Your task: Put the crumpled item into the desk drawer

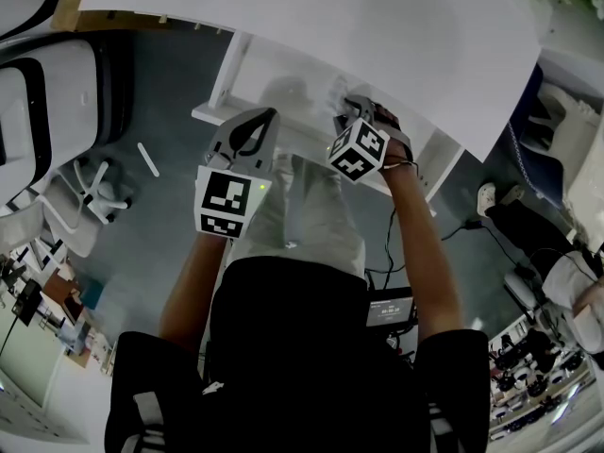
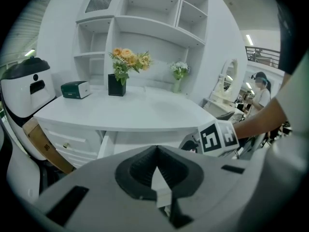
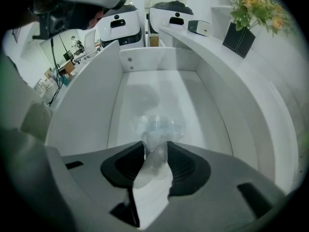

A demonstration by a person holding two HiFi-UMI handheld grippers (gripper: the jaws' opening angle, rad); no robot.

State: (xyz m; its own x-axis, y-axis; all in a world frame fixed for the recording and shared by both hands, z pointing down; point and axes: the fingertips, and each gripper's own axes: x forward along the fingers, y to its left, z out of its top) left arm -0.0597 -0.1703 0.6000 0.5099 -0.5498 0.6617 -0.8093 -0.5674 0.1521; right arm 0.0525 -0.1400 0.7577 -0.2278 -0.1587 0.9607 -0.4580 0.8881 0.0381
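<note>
Right gripper (image 3: 156, 147), crumpled item (image 3: 159, 127) between its jaws, over open drawer (image 3: 145, 62)

Ahead of you: black pot (image 2: 116, 84) of orange flowers right of a green box (image 2: 75, 89), under white shelves (image 2: 145, 23); small vase (image 2: 177, 85), possibly glass, farther right.

A crumpled item (image 3: 157, 132), a wad of clear, glossy plastic film, stood between the pads of the right claw (image 3: 156, 151). Its puffed top bulged out past the claw tips, and its narrower lower part was pinched between them. It was held over the near end of the drawer (image 3: 159, 86), a long, white, open-topped box pulled well out from under the white table (image 3: 241, 76). Whether the wad touched the drawer's pale floor could not be made out.
</note>
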